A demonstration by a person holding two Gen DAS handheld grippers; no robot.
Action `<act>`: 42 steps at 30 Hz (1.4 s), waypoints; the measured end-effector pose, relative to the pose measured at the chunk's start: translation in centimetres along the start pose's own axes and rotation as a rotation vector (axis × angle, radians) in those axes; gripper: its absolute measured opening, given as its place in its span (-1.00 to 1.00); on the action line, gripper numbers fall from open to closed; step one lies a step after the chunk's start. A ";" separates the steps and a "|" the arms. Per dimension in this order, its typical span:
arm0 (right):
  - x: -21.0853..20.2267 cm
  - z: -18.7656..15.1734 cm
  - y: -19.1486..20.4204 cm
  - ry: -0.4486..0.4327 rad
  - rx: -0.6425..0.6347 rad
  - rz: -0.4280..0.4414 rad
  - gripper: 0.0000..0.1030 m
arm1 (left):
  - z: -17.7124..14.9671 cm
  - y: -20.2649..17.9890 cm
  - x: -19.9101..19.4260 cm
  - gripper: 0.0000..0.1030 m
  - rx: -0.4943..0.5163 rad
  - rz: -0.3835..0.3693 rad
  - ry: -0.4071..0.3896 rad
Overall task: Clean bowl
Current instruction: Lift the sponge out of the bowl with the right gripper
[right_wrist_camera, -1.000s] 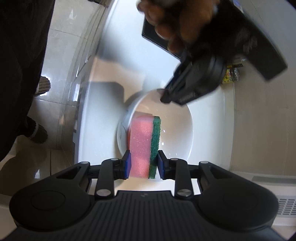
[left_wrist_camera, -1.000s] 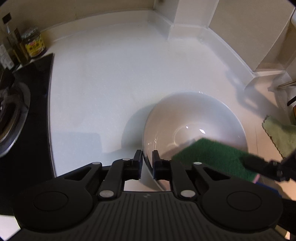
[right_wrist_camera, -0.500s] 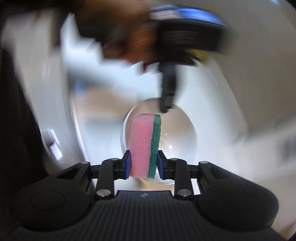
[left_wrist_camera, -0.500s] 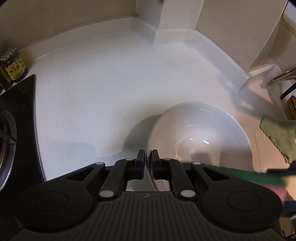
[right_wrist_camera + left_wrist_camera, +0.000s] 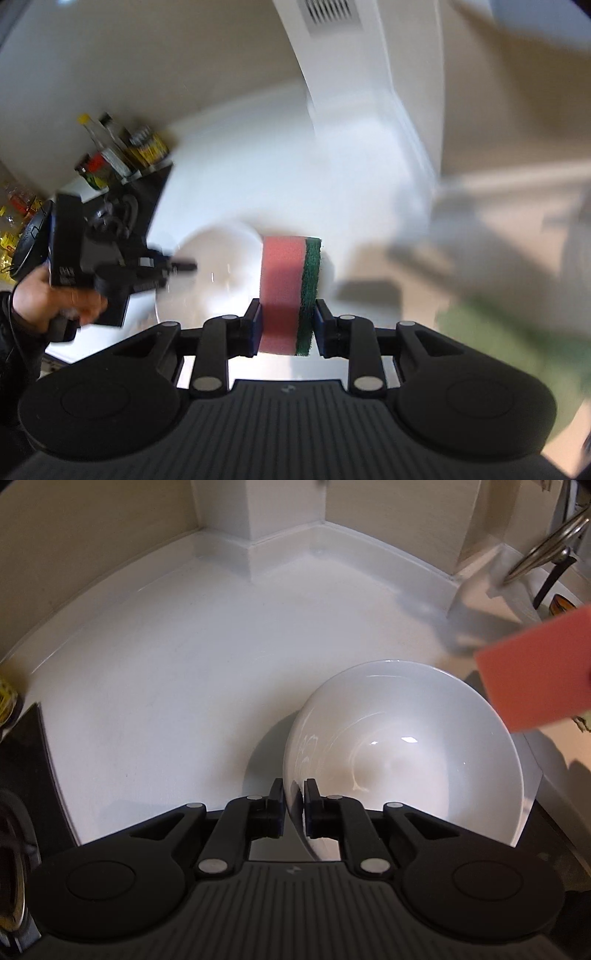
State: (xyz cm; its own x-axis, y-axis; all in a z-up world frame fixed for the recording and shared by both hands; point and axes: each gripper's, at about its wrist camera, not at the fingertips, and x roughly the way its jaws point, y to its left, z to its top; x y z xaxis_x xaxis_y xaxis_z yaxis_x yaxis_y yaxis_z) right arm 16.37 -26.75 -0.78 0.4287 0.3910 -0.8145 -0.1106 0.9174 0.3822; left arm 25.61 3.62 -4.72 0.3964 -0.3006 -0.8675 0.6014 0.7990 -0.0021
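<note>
The left hand-held gripper (image 5: pixel 294 794) has just closed further on the white bowl's (image 5: pixel 402 753) near rim on the desk (image 5: pixel 177 672); the right hand-held gripper (image 5: pixel 287 314) clamps 1 sponge (image 5: pixel 290 291) (pink, green-backed).

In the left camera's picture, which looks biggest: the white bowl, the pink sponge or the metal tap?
1. Bowl, biggest by far.
2. Sponge, though it is cut off at the edge and may sit nearer the camera.
3. Tap, smallest, blurred and partly out of frame.
</note>
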 end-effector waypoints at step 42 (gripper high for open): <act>6.5 1.2 3.3 -0.056 -0.145 -0.013 -0.50 | -2.3 -2.7 -1.3 -0.69 -0.409 0.250 -0.024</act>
State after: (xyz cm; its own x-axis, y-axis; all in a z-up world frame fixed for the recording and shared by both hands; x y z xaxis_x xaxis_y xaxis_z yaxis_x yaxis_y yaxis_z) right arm 19.89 -21.29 -4.34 0.4797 0.3783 -0.7917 -0.2313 0.9249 0.3018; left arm 21.81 3.07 -4.73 0.5129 -0.0813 -0.8546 0.1652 0.9862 0.0053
